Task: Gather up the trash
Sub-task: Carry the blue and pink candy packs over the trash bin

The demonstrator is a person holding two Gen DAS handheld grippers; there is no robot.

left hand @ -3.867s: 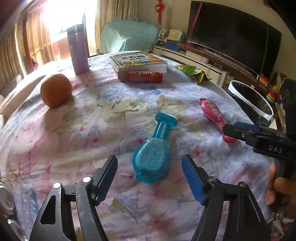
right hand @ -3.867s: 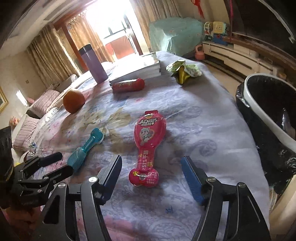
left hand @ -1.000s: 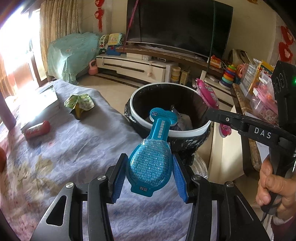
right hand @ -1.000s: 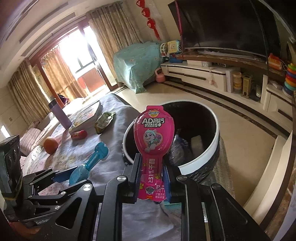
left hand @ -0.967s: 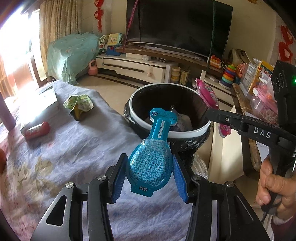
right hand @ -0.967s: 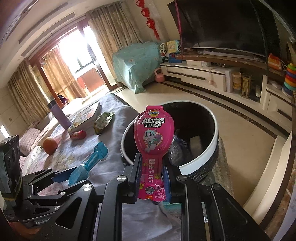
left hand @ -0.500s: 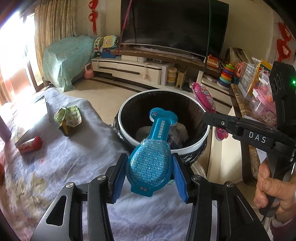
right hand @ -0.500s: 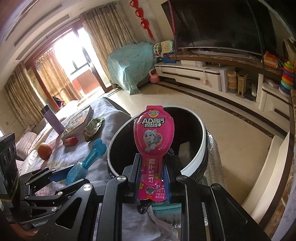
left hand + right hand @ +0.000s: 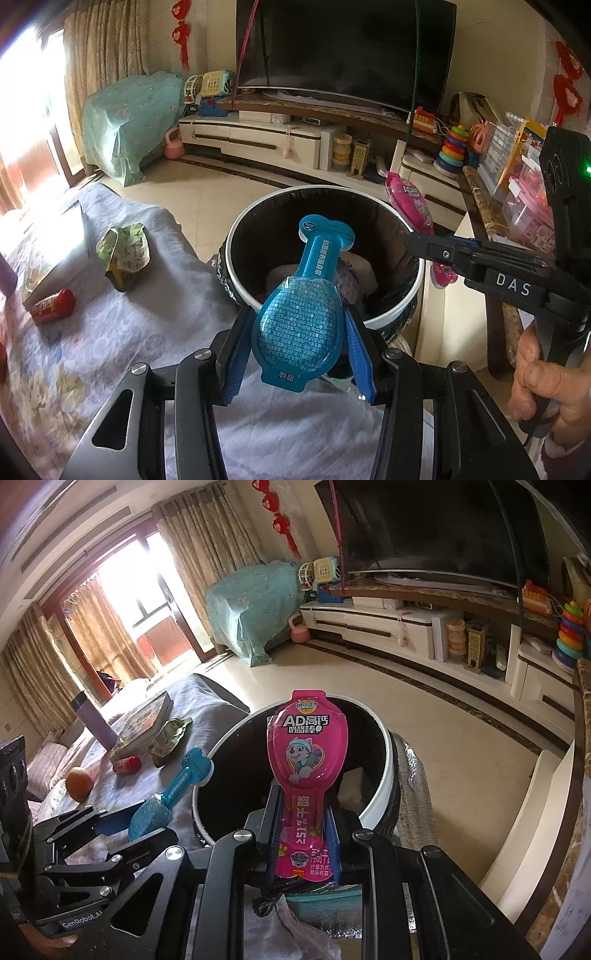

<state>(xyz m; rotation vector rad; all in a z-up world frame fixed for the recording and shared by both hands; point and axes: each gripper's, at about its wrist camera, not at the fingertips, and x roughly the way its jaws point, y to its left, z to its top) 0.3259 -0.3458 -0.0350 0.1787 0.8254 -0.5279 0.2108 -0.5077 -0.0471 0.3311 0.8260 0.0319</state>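
My left gripper [image 9: 295, 334] is shut on a blue spoon-shaped snack packet [image 9: 303, 314] and holds it over the near rim of the round black trash bin [image 9: 236, 273], which has a white rim and trash inside. My right gripper [image 9: 303, 830] is shut on a pink snack packet [image 9: 306, 749], upright over the same bin [image 9: 384, 768]. The left wrist view shows the pink packet [image 9: 410, 199] at the bin's right edge. The right wrist view shows the blue packet [image 9: 173, 790] left of the bin.
On the floral tablecloth [image 9: 74, 332] lie a green wrapper [image 9: 123, 247], a small red packet [image 9: 51, 306], a book [image 9: 144, 716], a purple flask [image 9: 92, 720] and an orange [image 9: 78, 780]. A TV stand [image 9: 295, 136] and toy shelves [image 9: 517, 177] lie beyond the bin.
Both grippers lifted their packets from the table earlier and carried them to the bin. In the last second they moved further over its opening.
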